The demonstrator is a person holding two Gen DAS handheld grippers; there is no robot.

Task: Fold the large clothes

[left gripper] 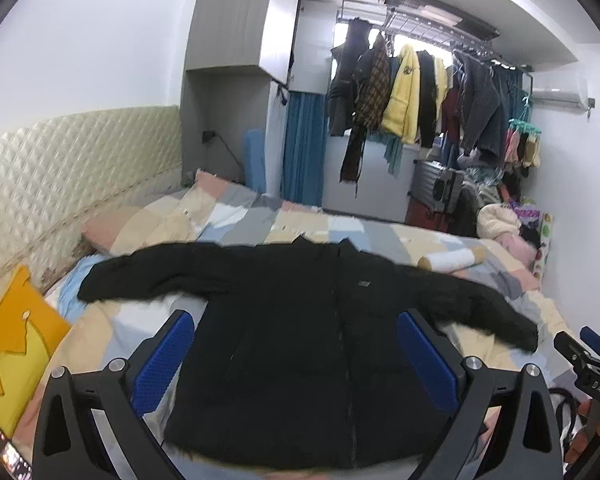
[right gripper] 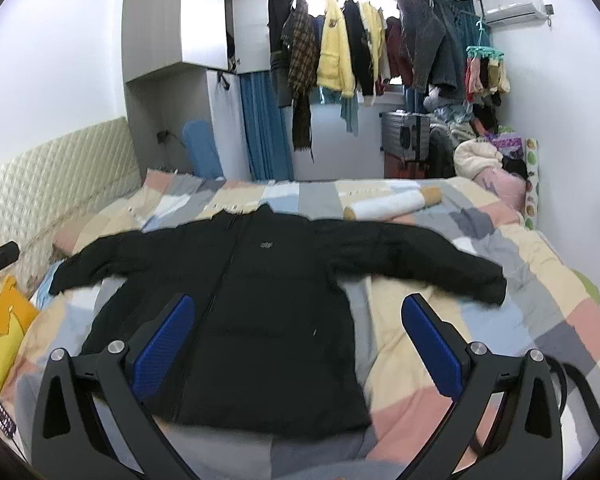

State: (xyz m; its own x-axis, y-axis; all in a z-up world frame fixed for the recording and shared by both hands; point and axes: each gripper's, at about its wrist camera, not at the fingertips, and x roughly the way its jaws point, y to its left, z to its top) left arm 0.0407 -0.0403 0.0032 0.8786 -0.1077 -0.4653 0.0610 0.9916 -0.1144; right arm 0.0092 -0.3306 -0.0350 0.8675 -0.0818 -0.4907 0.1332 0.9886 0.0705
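Jacket, black padded zip-up (left gripper: 300, 320), flat on patchwork-quilt bed (right gripper: 500, 320), sleeves out sideways; both claws, left (left gripper: 296, 356) & right (right gripper: 298, 344), spread, empty, above hem; right sleeve nearer right claw.

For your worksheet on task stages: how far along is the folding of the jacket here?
Done: the black jacket lies spread flat on the bed, front up, both sleeves out to the sides. In hand: nothing; the left gripper and right gripper are both open above it, gripping no cloth. Left: every fold, since no sleeve or hem is turned in yet.
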